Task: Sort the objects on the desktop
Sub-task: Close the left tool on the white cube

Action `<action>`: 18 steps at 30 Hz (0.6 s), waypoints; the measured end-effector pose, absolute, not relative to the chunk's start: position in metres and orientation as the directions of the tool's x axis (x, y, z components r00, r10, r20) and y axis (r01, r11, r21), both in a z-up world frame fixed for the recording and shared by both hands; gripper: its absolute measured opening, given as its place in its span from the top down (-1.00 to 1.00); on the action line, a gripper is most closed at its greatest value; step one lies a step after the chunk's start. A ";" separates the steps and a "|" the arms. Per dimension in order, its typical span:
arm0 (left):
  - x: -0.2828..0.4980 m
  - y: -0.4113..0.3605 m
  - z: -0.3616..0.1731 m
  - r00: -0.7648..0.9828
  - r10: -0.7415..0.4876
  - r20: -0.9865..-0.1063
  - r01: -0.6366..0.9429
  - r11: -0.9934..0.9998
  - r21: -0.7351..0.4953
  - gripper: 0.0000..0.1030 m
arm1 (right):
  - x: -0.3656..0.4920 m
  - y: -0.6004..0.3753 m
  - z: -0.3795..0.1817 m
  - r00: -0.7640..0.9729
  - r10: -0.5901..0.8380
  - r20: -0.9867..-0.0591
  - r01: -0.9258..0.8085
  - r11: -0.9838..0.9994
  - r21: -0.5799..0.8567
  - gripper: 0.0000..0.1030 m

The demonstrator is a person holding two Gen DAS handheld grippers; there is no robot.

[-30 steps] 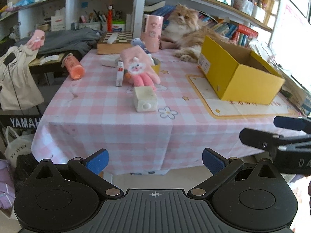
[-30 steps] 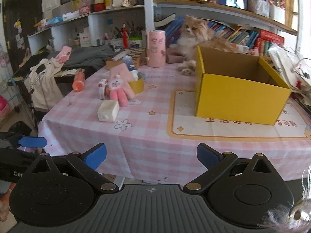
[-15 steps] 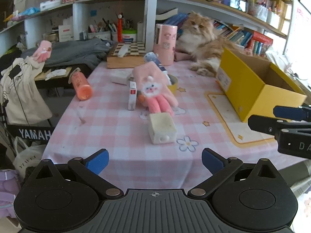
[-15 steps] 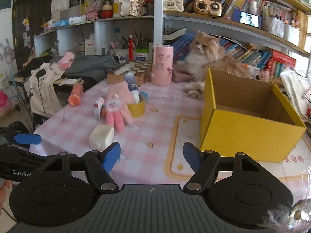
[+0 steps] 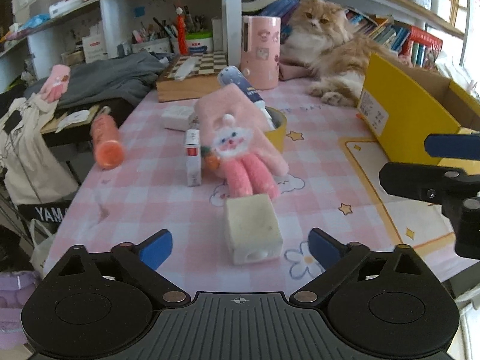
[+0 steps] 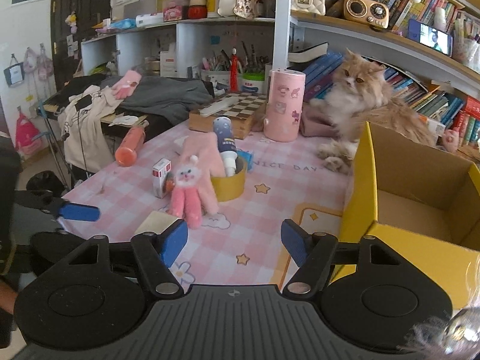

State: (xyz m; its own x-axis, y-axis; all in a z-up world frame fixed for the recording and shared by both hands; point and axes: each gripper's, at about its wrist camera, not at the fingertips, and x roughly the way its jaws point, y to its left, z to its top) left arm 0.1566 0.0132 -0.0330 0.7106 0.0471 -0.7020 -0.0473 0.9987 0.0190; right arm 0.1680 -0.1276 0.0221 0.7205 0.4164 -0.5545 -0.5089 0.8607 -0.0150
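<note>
While both grippers hover over the near edge of the pink checked tablecloth [image 5: 144, 192], nothing is held in either. The left gripper [image 5: 240, 247] has its jaws spread wide, one blue pad on each side of a cream-white rectangular block [image 5: 253, 232] that lies on the cloth just ahead, not touched by either pad. The right gripper [image 6: 234, 244] is also spread, its jaws over bare cloth between the block and the open yellow cardboard box [image 6: 420, 210], which stands on a cream mat with a yellow border at the table's right side.

Just behind the block lies a pink bunny glove [image 5: 240, 144], its fingers reaching almost to the block. The glove leans against a yellow tape roll [image 6: 229, 184], out of which a blue and white tube [image 6: 225, 141] sticks at a tilt. Beside the glove on the left stands a small white and red carton [image 5: 192, 157], and farther left an orange bottle [image 5: 106, 139] lies on its side near the table edge. At the far end I see a pink cylindrical holder [image 6: 285, 105], a chessboard box [image 5: 192, 79], and a fluffy ginger cat [image 6: 366, 102] lounging behind the yellow box.
</note>
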 end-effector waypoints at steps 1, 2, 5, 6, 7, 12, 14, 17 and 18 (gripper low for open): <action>0.161 0.011 -0.035 0.705 0.046 -0.708 -0.040 0.999 0.024 -0.77 | 0.172 -0.128 0.022 0.717 0.419 -0.556 -0.510 0.860 -0.010 -0.32; 0.166 0.009 -0.037 0.699 0.044 -0.714 -0.031 0.999 0.031 -0.70 | 0.176 -0.128 0.022 0.714 0.422 -0.558 -0.511 0.859 -0.005 -0.32; 0.177 0.005 -0.045 0.681 0.052 -0.731 -0.016 0.998 0.056 -0.43 | 0.188 -0.128 0.021 0.703 0.431 -0.565 -0.518 0.855 0.007 -0.32; 0.180 0.005 -0.047 0.673 0.056 -0.738 -0.017 0.998 0.059 -0.26 | 0.191 -0.127 0.020 0.699 0.435 -0.568 -0.522 0.853 0.011 -0.32; 0.182 0.006 -0.049 0.666 0.058 -0.744 -0.022 0.998 0.059 -0.16 | 0.195 -0.125 0.020 0.695 0.439 -0.570 -0.526 0.850 0.014 -0.32; 0.179 0.016 -0.047 0.668 0.015 -0.744 -0.013 1.000 0.009 0.27 | 0.211 -0.117 0.018 0.673 0.464 -0.576 -0.550 0.835 0.030 -0.32; 0.174 0.021 -0.041 0.675 0.017 -0.738 -0.038 0.999 -0.011 0.30 | 0.219 -0.112 0.018 0.665 0.474 -0.577 -0.557 0.830 0.041 -0.32; 0.163 0.037 -0.029 0.694 0.016 -0.719 -0.094 0.993 -0.069 0.30 | 0.231 -0.102 0.016 0.653 0.493 -0.575 -0.570 0.820 0.056 -0.32; 0.158 0.043 -0.024 0.702 0.020 -0.712 -0.119 0.989 -0.089 0.31 | 0.236 -0.098 0.015 0.649 0.498 -0.576 -0.575 0.816 0.058 -0.32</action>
